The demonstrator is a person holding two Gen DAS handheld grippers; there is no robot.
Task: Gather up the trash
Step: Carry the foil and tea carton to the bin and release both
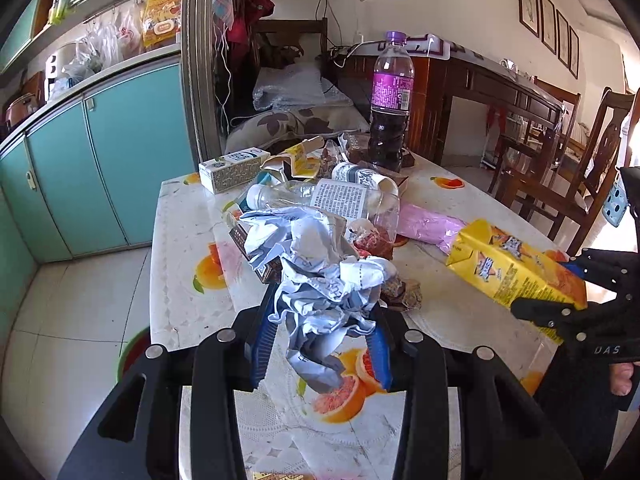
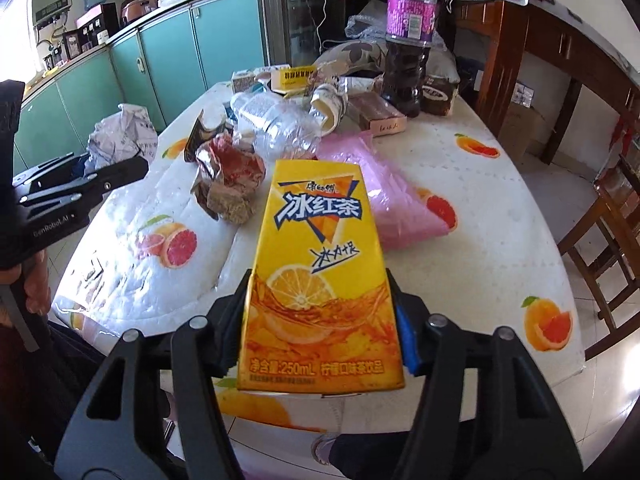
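My left gripper [image 1: 322, 320] is shut on a crumpled white sheet of printed paper [image 1: 320, 264], which hangs just above the fruit-patterned table [image 1: 184, 280]. In the right wrist view the same paper [image 2: 124, 136] sticks out of the left gripper [image 2: 116, 168] at the left edge. My right gripper [image 2: 320, 284] is shut on a yellow iced-tea carton [image 2: 316, 240], its blue pads pressed on both sides near the bottom end. The carton [image 1: 516, 268] is tilted above the table at the right of the left wrist view, held in the right gripper [image 1: 560, 292].
A pile of trash lies mid-table: a crushed clear bottle [image 1: 320, 196], foil wrappers [image 2: 232, 176], a pink plastic bag [image 2: 400, 200], a white box [image 1: 234, 168] and torn yellow packaging. A tall purple-labelled bottle [image 1: 390, 100] stands behind. Wooden chairs [image 1: 580, 168] at right, teal cabinets [image 1: 100, 152] at left.
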